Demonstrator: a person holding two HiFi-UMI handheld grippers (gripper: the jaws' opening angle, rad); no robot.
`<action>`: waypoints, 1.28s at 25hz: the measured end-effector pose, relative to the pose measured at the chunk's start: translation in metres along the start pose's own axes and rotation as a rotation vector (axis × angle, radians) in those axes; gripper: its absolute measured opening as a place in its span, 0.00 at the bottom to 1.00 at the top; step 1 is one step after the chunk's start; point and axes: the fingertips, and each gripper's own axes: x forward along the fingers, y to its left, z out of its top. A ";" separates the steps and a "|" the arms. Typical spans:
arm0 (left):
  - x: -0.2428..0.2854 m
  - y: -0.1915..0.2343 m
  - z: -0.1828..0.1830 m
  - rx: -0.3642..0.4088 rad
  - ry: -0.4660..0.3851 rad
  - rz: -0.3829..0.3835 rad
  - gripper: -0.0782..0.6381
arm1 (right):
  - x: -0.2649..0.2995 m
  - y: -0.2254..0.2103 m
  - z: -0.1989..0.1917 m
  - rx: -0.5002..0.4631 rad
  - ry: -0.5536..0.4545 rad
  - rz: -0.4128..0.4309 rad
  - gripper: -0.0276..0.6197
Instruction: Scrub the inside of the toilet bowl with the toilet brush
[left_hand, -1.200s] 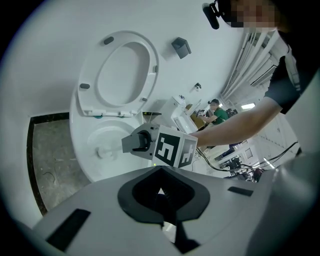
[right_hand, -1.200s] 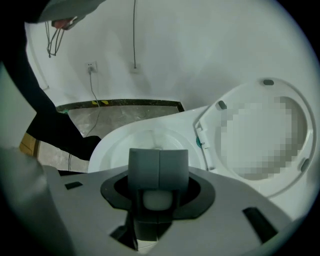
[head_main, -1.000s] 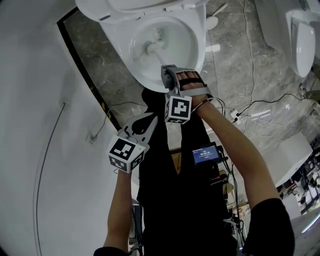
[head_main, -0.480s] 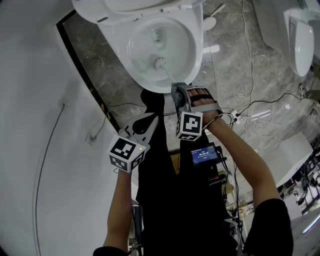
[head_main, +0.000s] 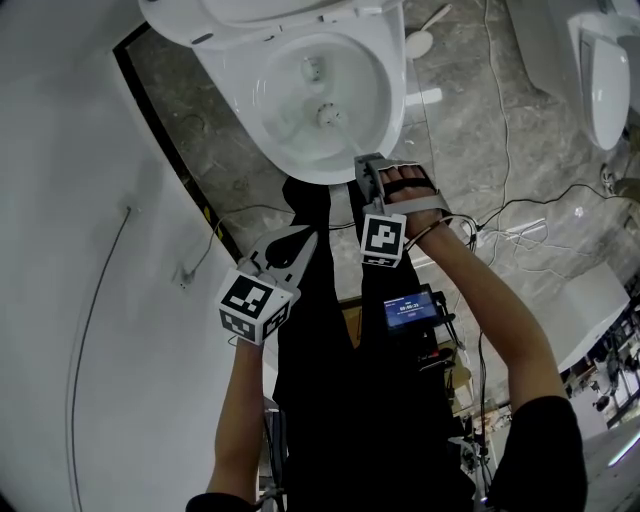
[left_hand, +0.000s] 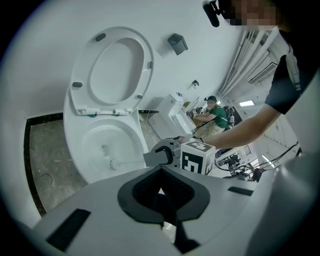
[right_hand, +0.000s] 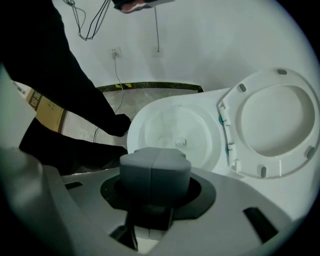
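Toilets number two in the head view: the nearer toilet bowl (head_main: 315, 173), its seat (left_hand: 82, 65) lifted upright, and a second toilet (head_main: 600, 75) cut off at the right edge. There is one toilet brush (head_main: 325, 115) and two tools. The right tool (head_main: 366, 165) is clenched on the brush handle just above the bowl's near rim. The handle runs down into the bowl, and the bristle head lies low on the white porcelain near the drain. In the right gripper view the closed jaws hide the handle, and only the brush head shows past them. The left tool (head_main: 305, 237) hangs well back from the bowl, over the person's dark clothing. Its jaws seem pressed together on nothing, though the dark pads make the gap hard to judge.
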 end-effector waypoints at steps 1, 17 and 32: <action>0.000 0.000 -0.001 0.000 0.002 0.002 0.12 | 0.004 -0.002 0.000 -0.032 0.005 -0.016 0.31; 0.001 0.000 -0.001 -0.013 0.000 0.018 0.12 | 0.052 -0.049 -0.033 -0.430 0.183 -0.191 0.31; 0.009 -0.006 -0.003 0.006 0.001 0.010 0.12 | 0.055 -0.033 -0.027 0.004 0.055 -0.024 0.31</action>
